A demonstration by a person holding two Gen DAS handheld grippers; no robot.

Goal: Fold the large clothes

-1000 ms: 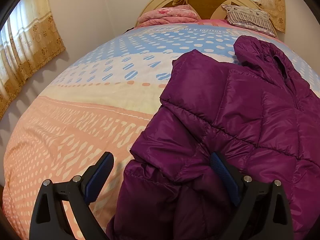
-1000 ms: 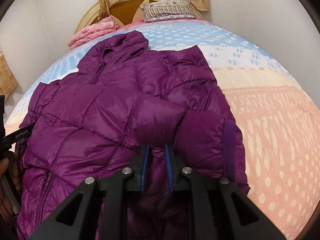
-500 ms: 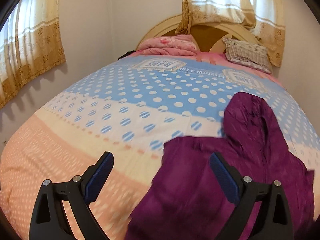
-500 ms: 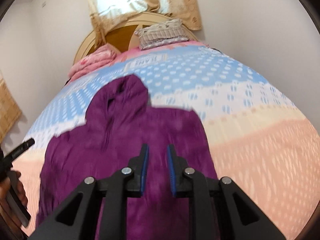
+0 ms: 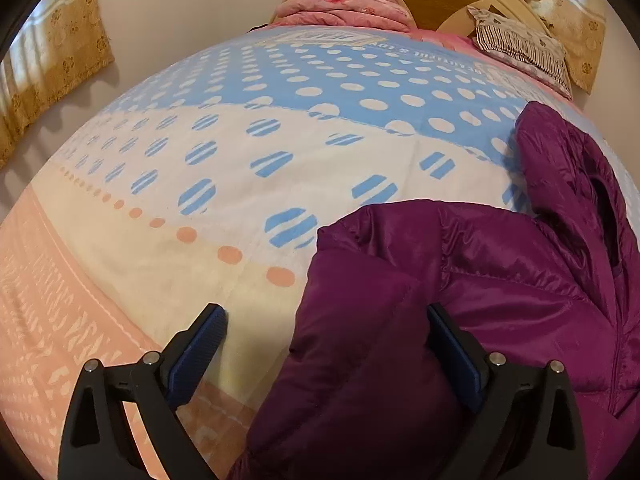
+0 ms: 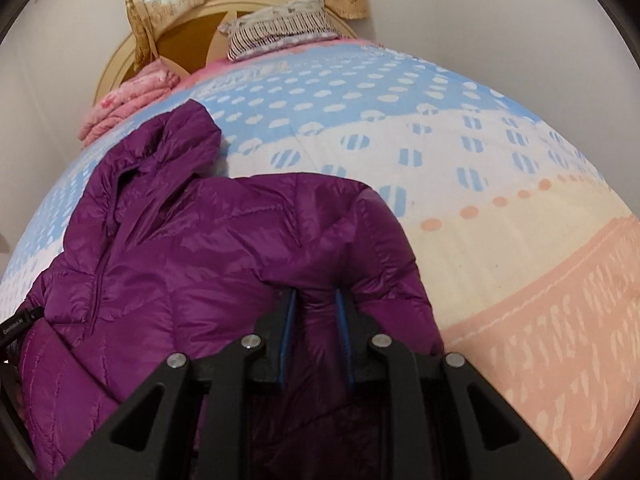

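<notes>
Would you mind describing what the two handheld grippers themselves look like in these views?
Both the left gripper and right gripper share one design: matte black angular frames with triangular cut-outs, silver round pivot bolts, and flat fingers faced with ribbed blue pads. No cables or sleeves show.

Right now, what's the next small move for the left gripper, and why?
Probably shut the left gripper on the jacket edge. It hangs open, with the folded purple cloth between its fingers, while the right gripper already pinches the other side.

Jacket (image 6: 208,264) on bedspread (image 5: 248,152), pillow (image 6: 280,26) behind at headboard (image 6: 116,64)
</notes>
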